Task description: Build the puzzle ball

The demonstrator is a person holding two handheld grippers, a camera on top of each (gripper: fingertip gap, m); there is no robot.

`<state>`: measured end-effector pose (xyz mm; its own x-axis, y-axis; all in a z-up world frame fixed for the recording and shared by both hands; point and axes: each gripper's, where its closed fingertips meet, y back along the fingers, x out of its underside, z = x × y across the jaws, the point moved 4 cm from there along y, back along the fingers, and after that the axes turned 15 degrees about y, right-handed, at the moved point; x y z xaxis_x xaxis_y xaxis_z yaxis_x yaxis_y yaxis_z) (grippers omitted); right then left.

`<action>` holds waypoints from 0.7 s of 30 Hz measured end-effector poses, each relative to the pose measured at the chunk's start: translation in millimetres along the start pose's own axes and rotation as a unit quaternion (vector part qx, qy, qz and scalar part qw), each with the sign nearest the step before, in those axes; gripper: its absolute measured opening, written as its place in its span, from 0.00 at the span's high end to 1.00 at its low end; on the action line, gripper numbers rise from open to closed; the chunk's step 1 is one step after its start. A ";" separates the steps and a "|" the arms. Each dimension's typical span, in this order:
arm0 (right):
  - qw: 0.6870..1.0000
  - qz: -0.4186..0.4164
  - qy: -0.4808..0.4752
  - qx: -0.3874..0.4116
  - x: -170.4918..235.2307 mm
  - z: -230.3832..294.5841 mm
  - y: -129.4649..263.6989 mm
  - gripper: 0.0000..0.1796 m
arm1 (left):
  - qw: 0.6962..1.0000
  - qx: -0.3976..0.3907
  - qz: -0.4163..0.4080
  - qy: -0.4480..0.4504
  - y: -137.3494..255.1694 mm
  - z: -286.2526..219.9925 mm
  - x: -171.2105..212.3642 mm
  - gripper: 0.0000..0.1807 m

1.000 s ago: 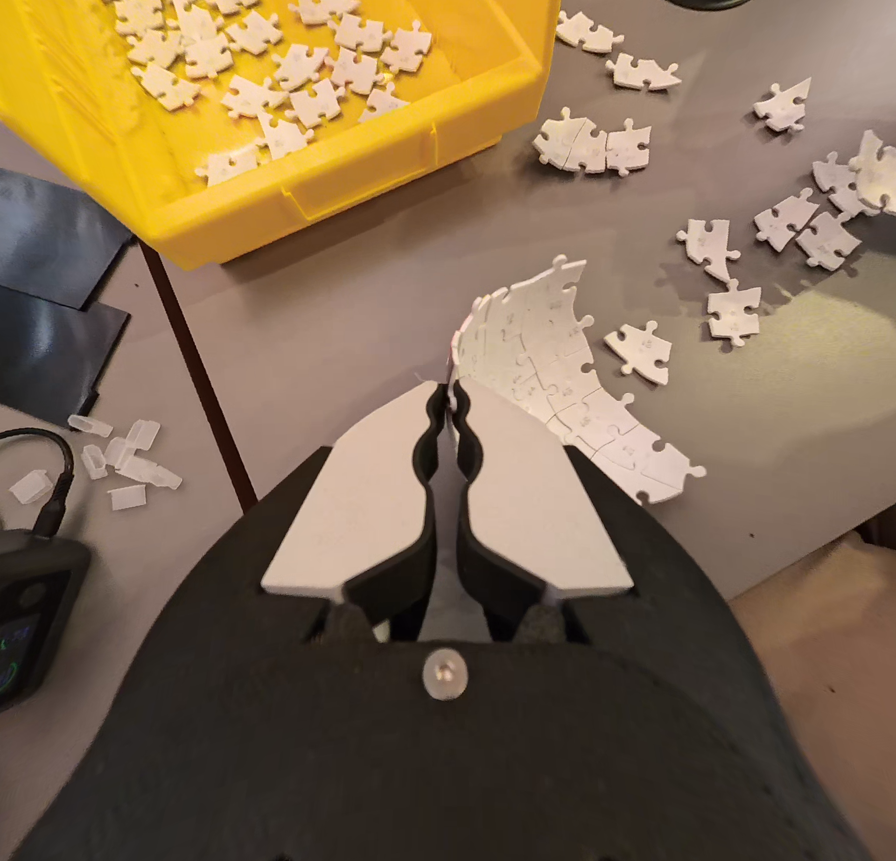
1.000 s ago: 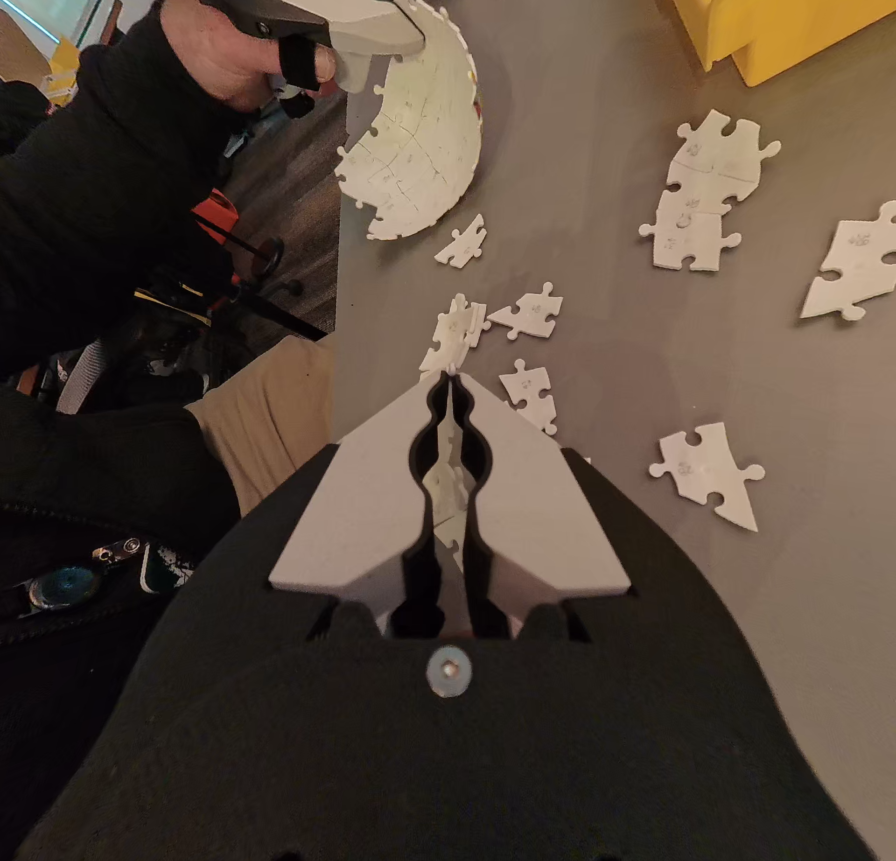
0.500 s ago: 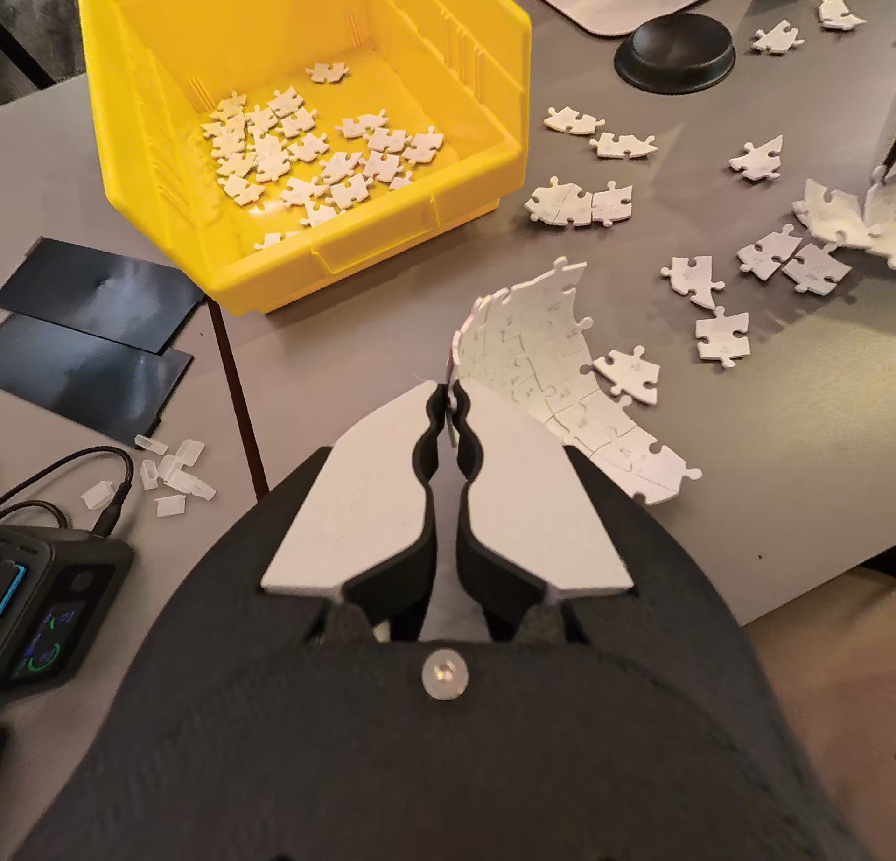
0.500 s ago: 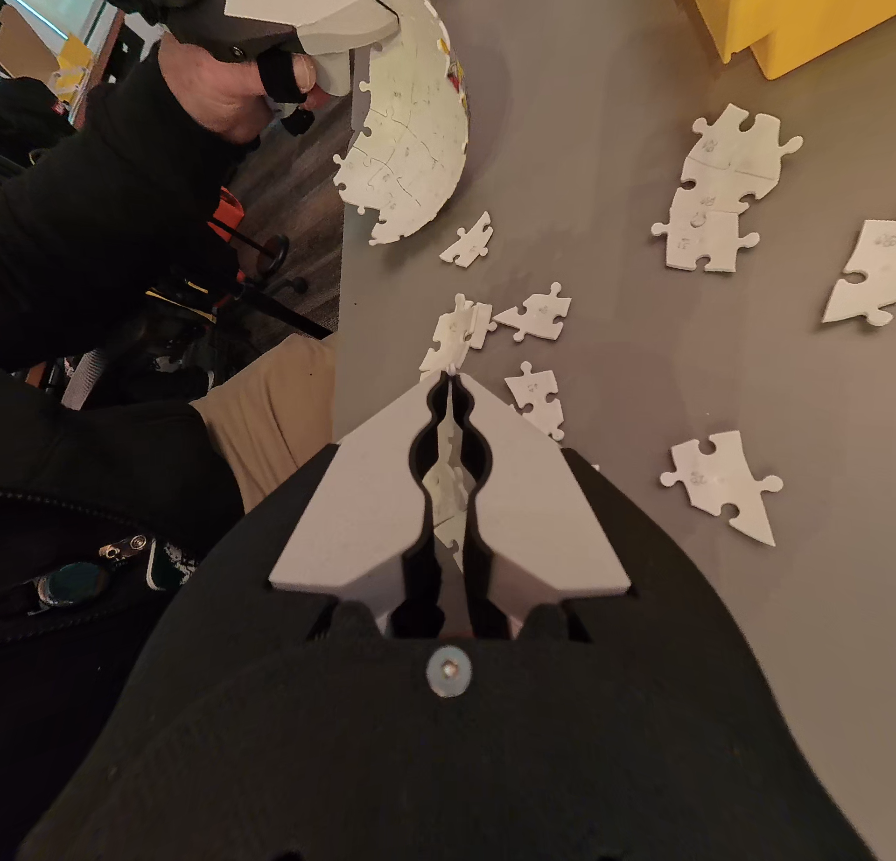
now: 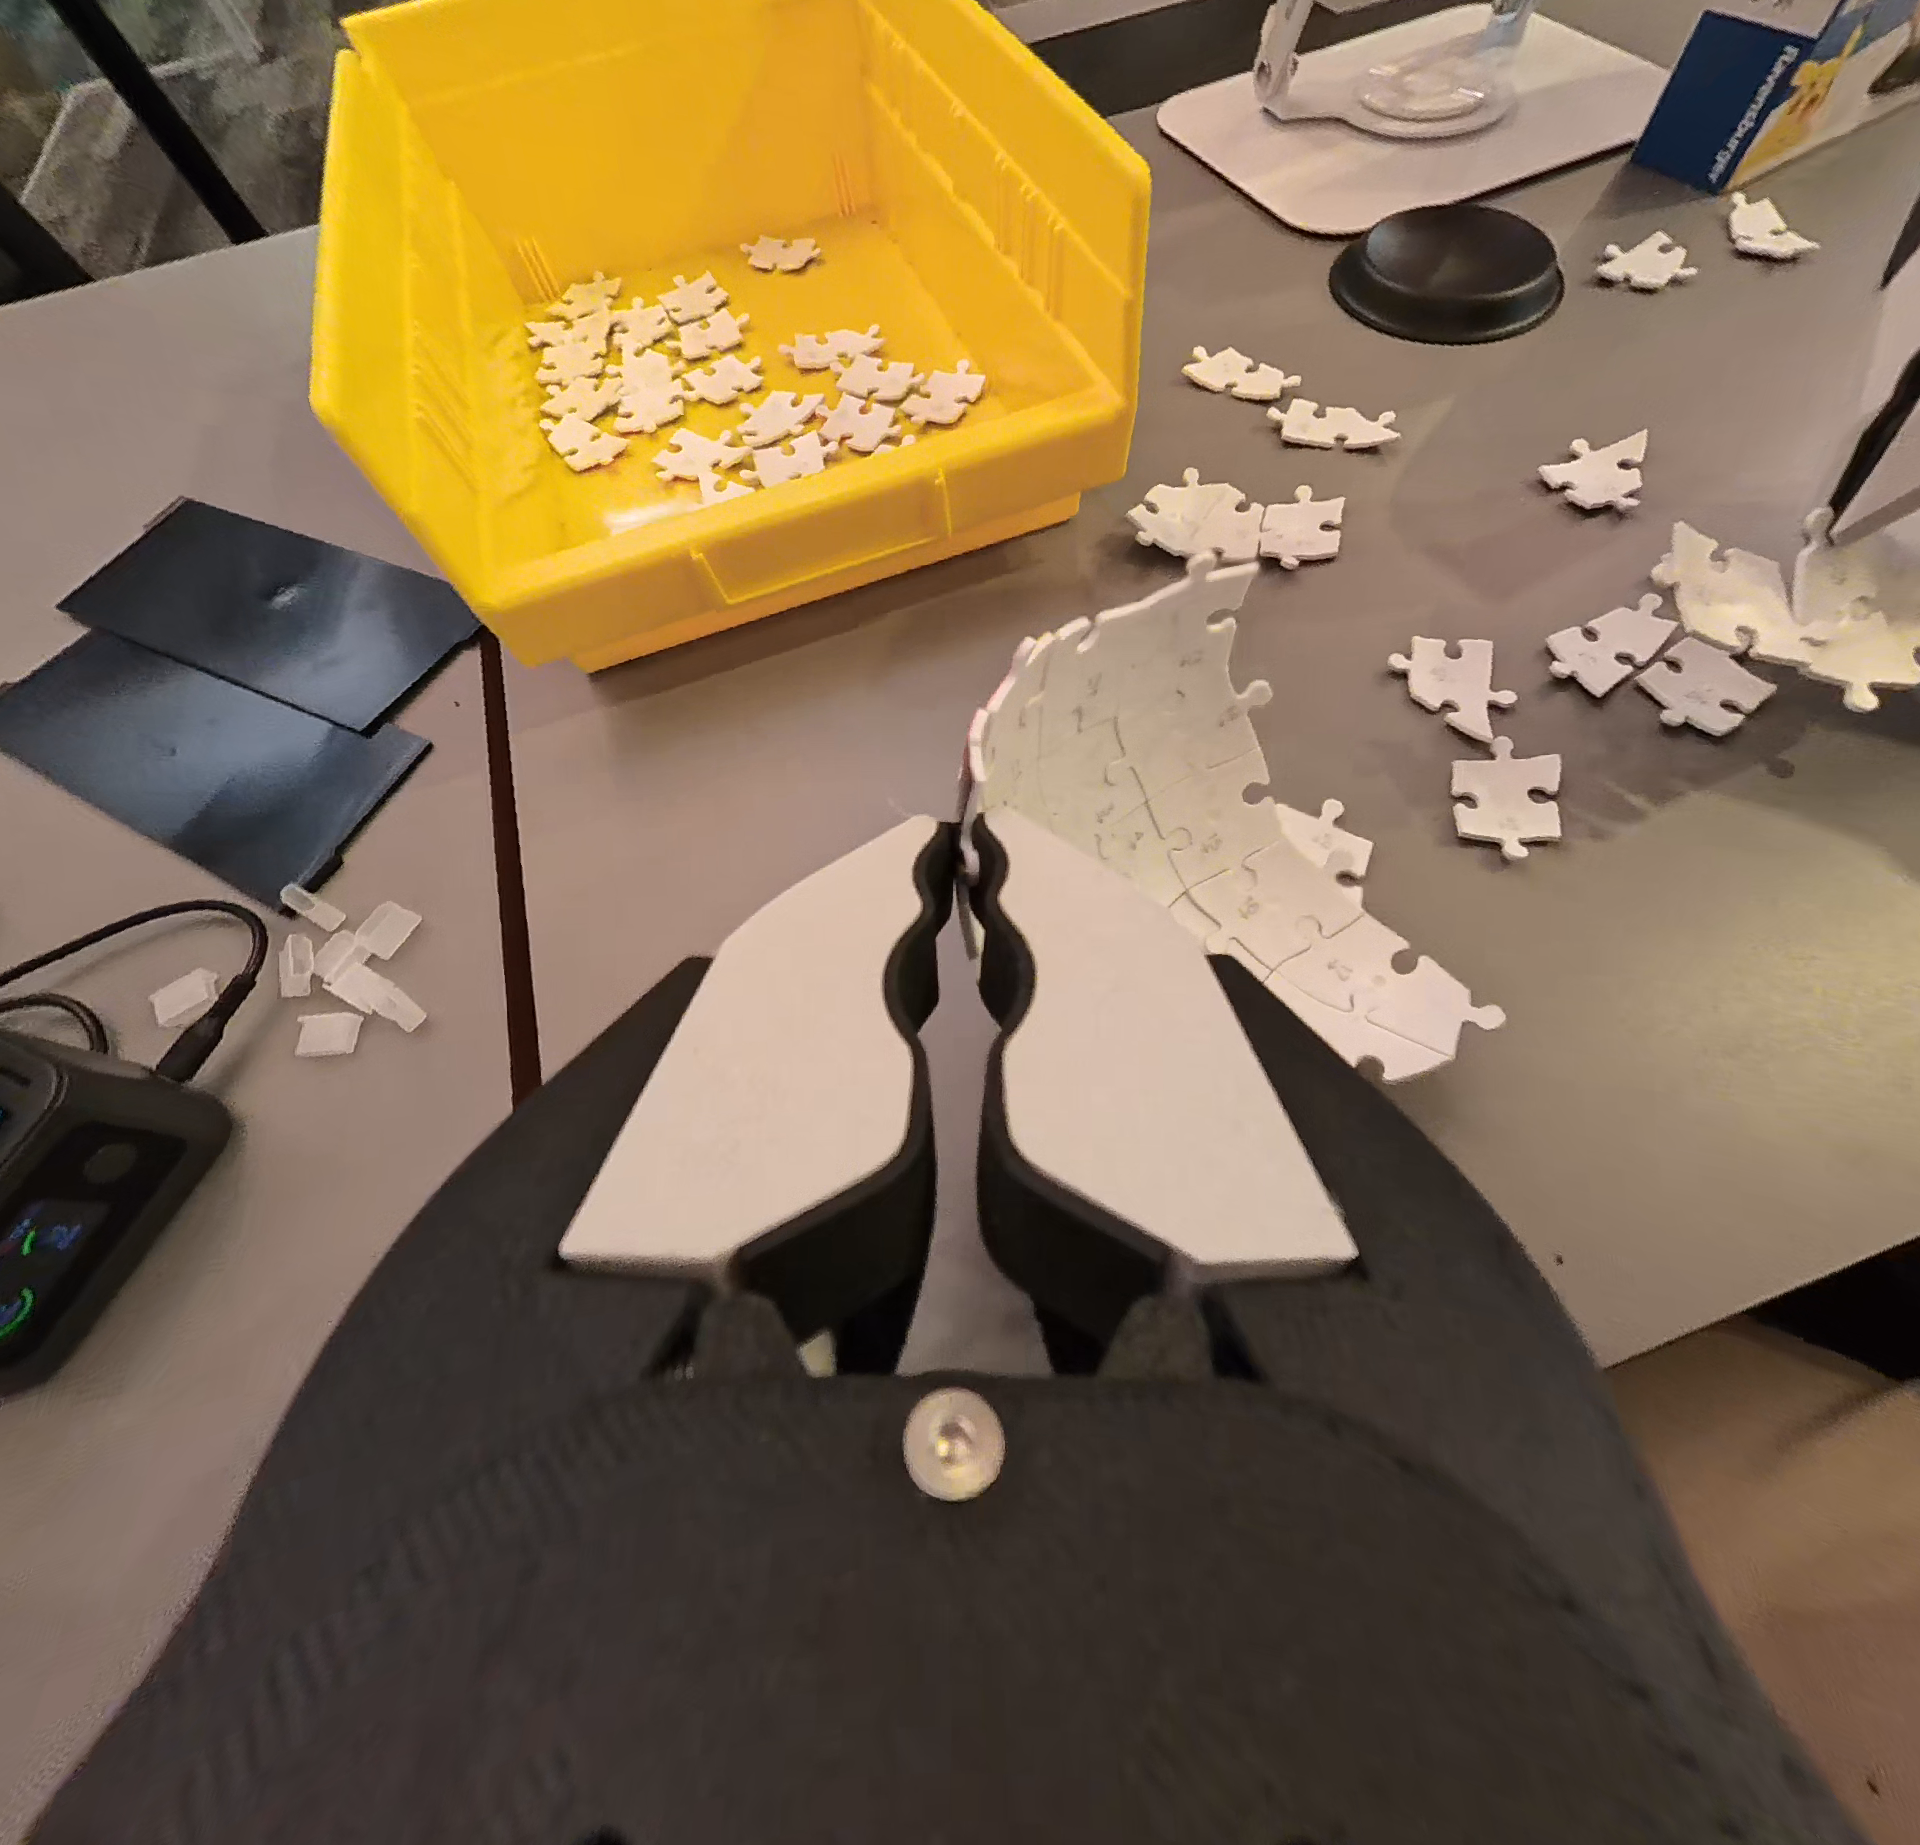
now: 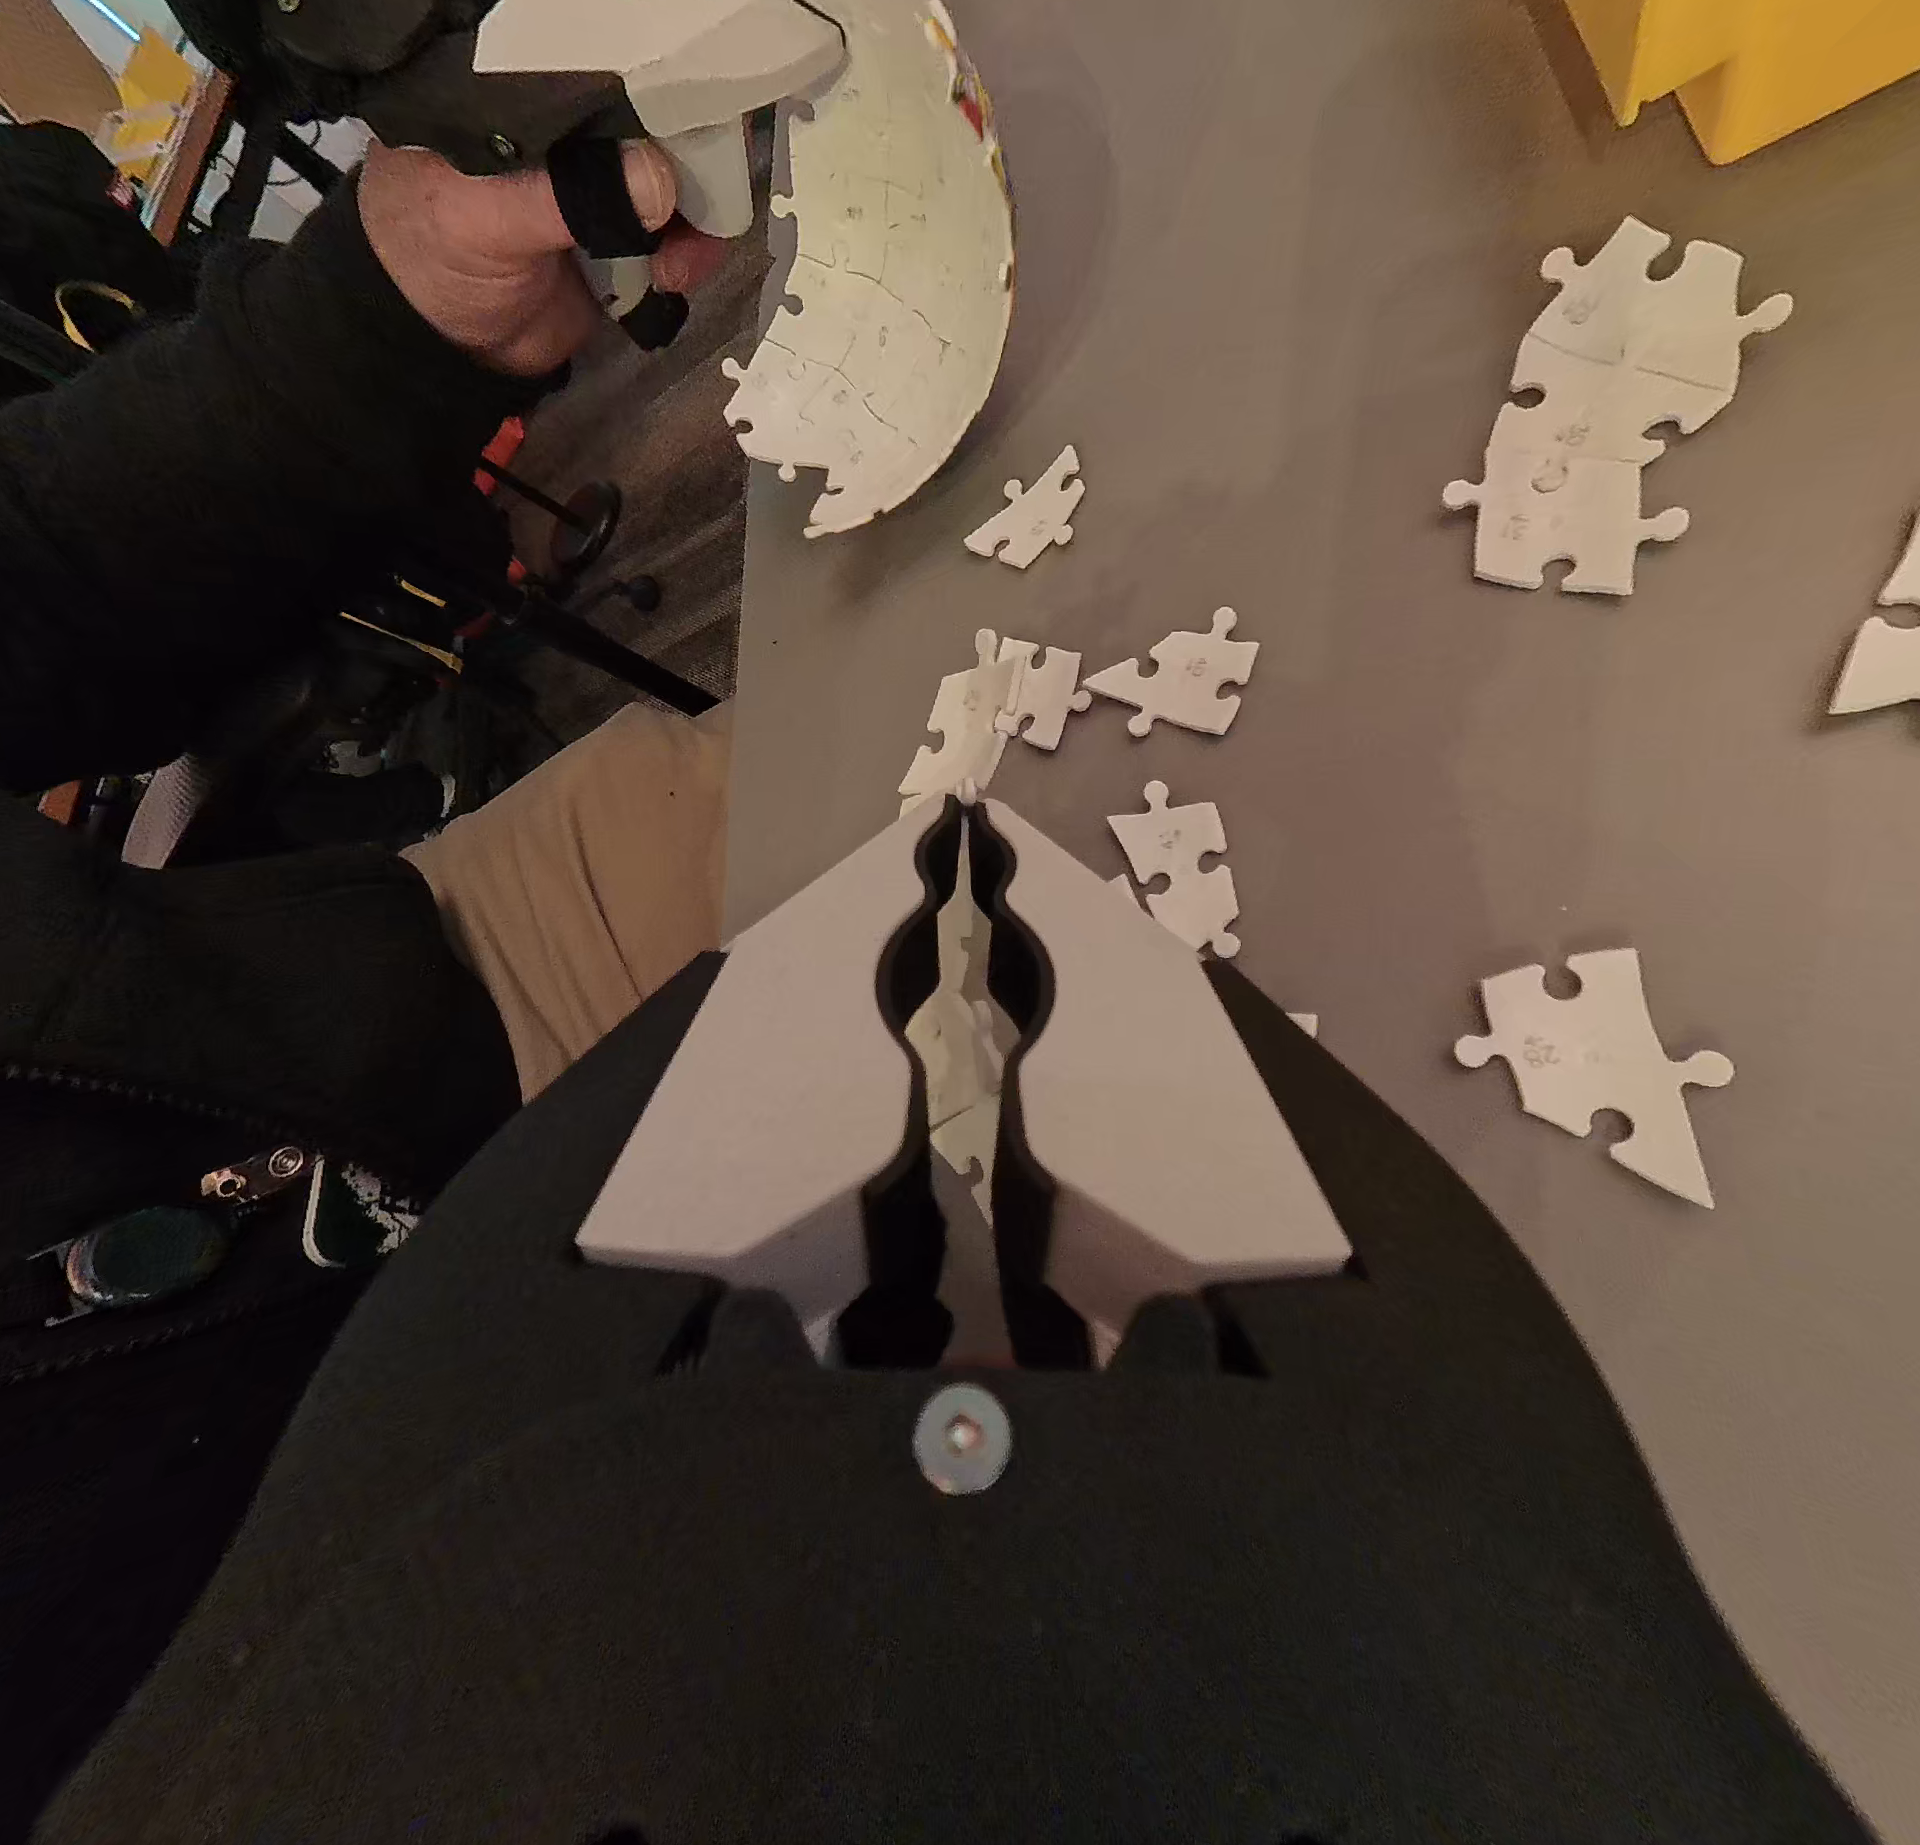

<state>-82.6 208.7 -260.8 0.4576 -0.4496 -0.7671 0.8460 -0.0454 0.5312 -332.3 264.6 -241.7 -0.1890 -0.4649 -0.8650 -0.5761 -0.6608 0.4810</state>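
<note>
Left hand-held gripper (image 5: pixel 964 850) clenched on the rim of the big curved shell (image 5: pixel 1164 787) of joined puzzle pieces, pinching its edge at the tip. Shell sits at about 1 o'clock from the jaws in the left wrist view, its lower end just above or touching the desk (image 5: pixel 727 735); contact unclear.

Right hand-held gripper (image 6: pixel 966 808) clenched on a smaller curved section (image 6: pixel 971 715), held edge-on between the jaws, near the desk's front edge. In the left view the same section shows at 3 o'clock.

Loose pieces (image 5: pixel 1507 793) lie scattered over the desk from 1 to 3 o'clock. More loose pieces sit in the yellow bin (image 5: pixel 1039 424) at 12 o'clock.

Handling, judged: thin light plastic, stiff per piece, but the joints are press-fit, so the shell likely flexes and can pop apart if squeezed or twisted. Best to hold at the rim across a seam, light grip, not on a single protruding tab. Smooth surface could slip. Joining the two sections probably needs edges lined up before pressing.

Ball is well short of done.
</note>
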 end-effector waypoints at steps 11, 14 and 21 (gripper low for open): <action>1.000 -0.001 0.008 -0.002 -3.1 3.9 0.5 1.00 | 0.992 -0.115 -0.022 0.046 2.1 24.9 14.4 0.99; 1.000 -0.002 0.009 -0.002 -3.5 4.4 0.6 1.00 | 0.990 -0.128 -0.024 0.053 0.1 24.8 17.6 0.99; 1.000 -0.007 0.010 -0.002 -4.9 5.0 3.7 1.00 | 0.989 -0.131 -0.008 0.064 2.2 17.7 27.2 0.95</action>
<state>-83.1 206.3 -253.3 0.4507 -0.4318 -0.7813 0.8538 -0.0473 0.5185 -352.8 260.9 -266.7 -0.0692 -0.5132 -0.8555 -0.3496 -0.7907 0.5026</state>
